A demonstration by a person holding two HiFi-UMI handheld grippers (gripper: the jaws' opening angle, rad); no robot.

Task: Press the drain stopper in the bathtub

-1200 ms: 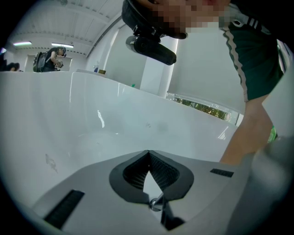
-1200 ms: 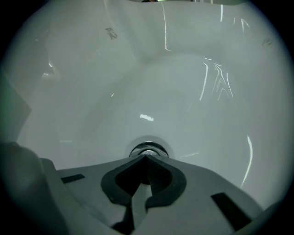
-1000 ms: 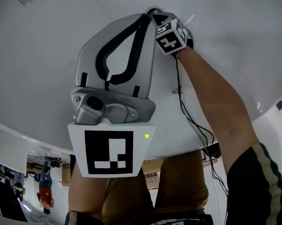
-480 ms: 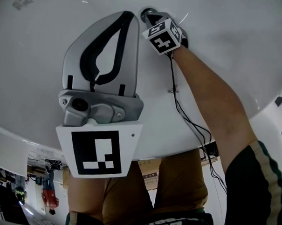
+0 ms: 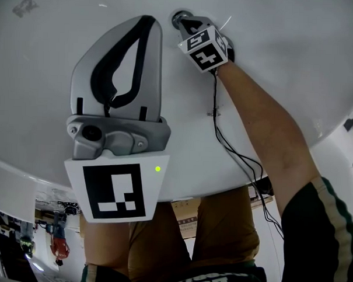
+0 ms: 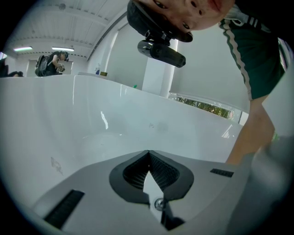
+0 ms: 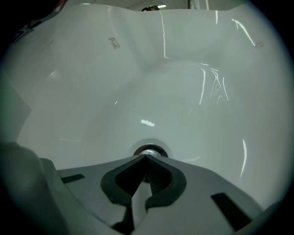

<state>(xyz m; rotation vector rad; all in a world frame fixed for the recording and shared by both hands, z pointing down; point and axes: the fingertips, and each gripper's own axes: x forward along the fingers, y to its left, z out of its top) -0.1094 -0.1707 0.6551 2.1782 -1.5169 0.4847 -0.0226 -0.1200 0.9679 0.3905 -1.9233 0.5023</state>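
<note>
Drain stopper (image 7: 150, 150) on bathtub (image 7: 183, 92) floor: right tool (image 7: 145, 157) clenched, tips at it; left tool (image 6: 148, 152) clenched empty

Head cam looks steeply down into the bathtub (image 5: 297, 49) from close up. The left gripper (image 6: 148, 152) cam faces across the tub's far wall towards the room. The right gripper (image 7: 145, 157) cam points down, hovering right over the drain stopper (image 7: 151, 148), which the head view catches too.

We hold our left tongs (image 5: 148, 19) tilted gently downward, jaws together on nothing. Our right tongs (image 5: 182, 19), jaws likewise together, point steeply down at the end of our outstretched bare forearm (image 5: 265, 127).
</note>
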